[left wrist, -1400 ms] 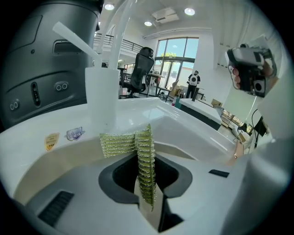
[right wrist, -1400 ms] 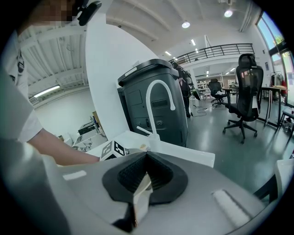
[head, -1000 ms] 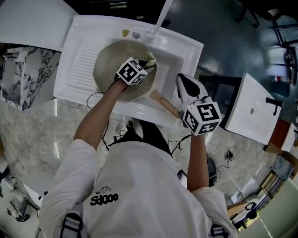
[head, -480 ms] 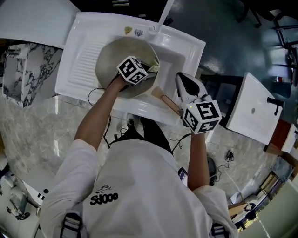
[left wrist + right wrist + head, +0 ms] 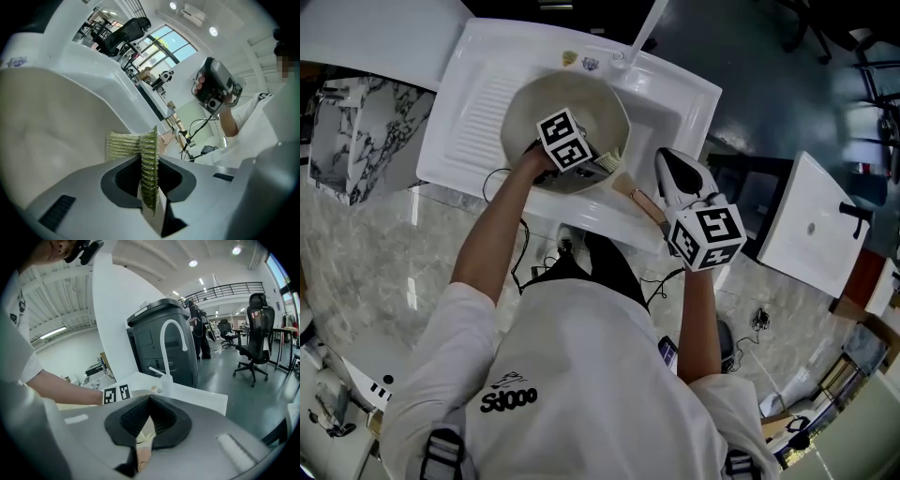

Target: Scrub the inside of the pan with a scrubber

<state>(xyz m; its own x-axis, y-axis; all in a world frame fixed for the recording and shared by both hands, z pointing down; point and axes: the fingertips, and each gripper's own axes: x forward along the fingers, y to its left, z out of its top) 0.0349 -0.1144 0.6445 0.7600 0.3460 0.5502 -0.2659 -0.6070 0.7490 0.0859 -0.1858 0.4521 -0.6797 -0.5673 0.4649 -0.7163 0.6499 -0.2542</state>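
A cream-coloured pan (image 5: 558,108) lies in the white sink (image 5: 680,103). Its wooden handle (image 5: 637,202) points toward the person. My left gripper (image 5: 592,157) reaches into the pan, shut on a green mesh scrubber (image 5: 611,161), close to the near right wall by the handle. In the left gripper view the scrubber (image 5: 149,173) is pinched between the jaws, its free end against the pan's inner wall (image 5: 47,126). My right gripper (image 5: 667,183) is shut on the pan handle (image 5: 140,460), seen low between its jaws.
A ribbed drainboard (image 5: 478,122) lies left of the basin and a white faucet (image 5: 642,33) rises at the far rim. A grey bin (image 5: 154,333) stands behind the faucet (image 5: 171,348). Marble counter (image 5: 375,262) runs along the near left. Cables (image 5: 502,202) hang under the sink's front.
My left gripper has drawn the scrubber from the pan's far right wall toward its near right side by the handle. The right gripper holds the handle as before.
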